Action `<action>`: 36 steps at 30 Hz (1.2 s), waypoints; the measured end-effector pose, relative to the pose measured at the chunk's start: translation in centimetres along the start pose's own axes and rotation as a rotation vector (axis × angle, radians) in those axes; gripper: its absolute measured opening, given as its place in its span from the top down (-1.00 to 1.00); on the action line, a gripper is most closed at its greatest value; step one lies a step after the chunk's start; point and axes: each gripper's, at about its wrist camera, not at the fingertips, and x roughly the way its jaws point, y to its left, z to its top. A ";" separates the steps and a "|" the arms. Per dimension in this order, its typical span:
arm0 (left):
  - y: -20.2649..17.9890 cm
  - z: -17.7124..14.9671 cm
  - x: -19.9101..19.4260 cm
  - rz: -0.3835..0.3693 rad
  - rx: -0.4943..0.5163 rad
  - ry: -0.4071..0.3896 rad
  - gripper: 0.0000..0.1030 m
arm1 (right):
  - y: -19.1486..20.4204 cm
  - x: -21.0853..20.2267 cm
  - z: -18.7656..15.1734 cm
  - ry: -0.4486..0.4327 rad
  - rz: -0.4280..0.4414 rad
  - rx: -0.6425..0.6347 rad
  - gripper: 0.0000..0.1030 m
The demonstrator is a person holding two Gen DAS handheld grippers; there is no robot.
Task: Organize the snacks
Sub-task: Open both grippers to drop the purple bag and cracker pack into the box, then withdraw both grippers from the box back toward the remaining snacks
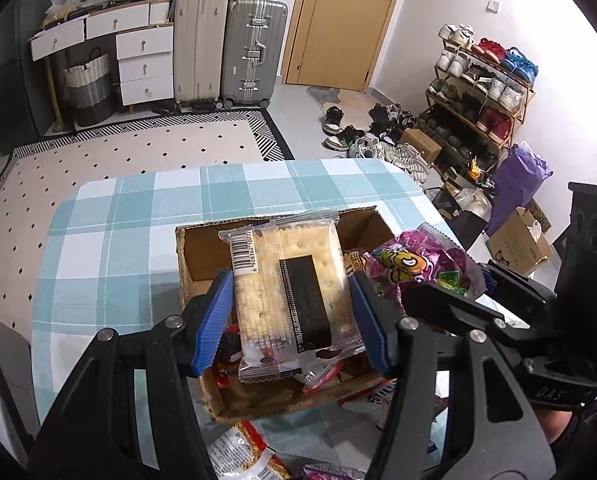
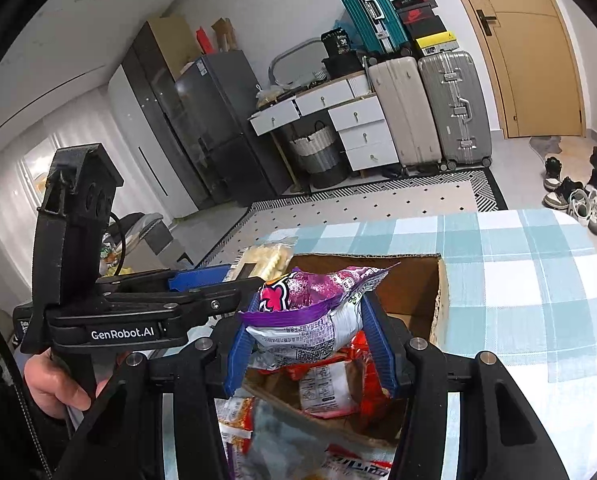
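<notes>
Your left gripper [image 1: 292, 316] has its blue pads pressed on a clear cracker packet [image 1: 290, 292], held above the cardboard box [image 1: 186, 264]. Your right gripper [image 2: 310, 340] is clamped on a purple snack bag [image 2: 318, 304], also over the box, just beside the left one. The box sits on the checked tablecloth [image 1: 110, 240]; cloth lies bare beyond its far wall and to your left, up to the table's rounded edge, with the rug [image 1: 118, 148] past that. Red packets [image 2: 330, 384] lie in the box bottom, partly hidden under what you hold. Loose packets [image 1: 238, 452] at the near edge are cut off and blurred
</notes>
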 end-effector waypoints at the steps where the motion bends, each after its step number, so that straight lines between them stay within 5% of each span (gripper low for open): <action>1: 0.1 0.0 0.4 -0.002 0.000 0.004 -0.09 | -0.1 0.3 -0.1 0.002 -0.006 -0.003 -0.01; 4: 0.4 0.2 1.6 -0.001 -0.007 0.021 -0.14 | -0.4 1.0 -0.1 0.006 -0.022 -0.008 -0.07; 6: 0.7 0.4 2.3 0.000 -0.024 0.037 -0.43 | -0.5 1.4 -0.1 0.010 -0.032 -0.010 -0.22; 10: 1.4 0.3 2.5 0.001 -0.039 0.033 -0.59 | -1.0 1.2 0.0 -0.004 -0.070 -0.010 -0.70; 36: -0.3 -5.1 -7.4 0.075 -0.034 -0.060 -0.74 | 2.4 -8.2 -1.2 -0.108 -0.083 -0.036 -0.84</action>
